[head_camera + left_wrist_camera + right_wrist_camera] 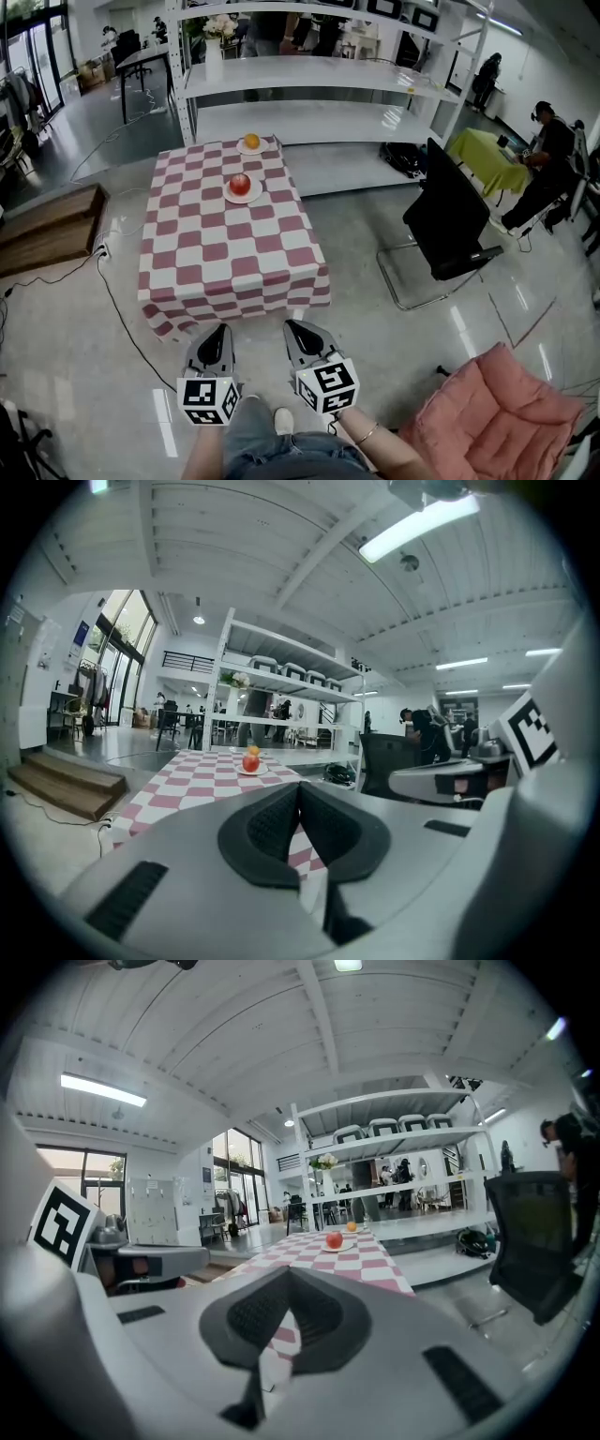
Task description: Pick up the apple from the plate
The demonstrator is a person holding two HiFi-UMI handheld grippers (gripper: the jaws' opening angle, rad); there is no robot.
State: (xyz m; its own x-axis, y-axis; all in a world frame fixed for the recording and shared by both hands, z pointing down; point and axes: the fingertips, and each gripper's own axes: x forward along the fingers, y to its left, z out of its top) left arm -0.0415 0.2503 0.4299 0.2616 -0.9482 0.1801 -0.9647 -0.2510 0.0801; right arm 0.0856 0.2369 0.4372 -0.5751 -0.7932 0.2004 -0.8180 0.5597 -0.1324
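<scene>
A red apple sits on a white plate in the middle of a table with a red-and-white checked cloth. The apple shows small and far off in the left gripper view, and the apple likewise in the right gripper view. Both grippers hang side by side short of the table's near edge, well away from the apple. My left gripper has its jaws closed together with nothing between them. My right gripper is shut and empty too.
An orange lies on a second plate at the table's far end. White shelving stands behind the table. A black chair is to the right, a pink cushioned seat near right, a wooden step left. Cables trail over the floor.
</scene>
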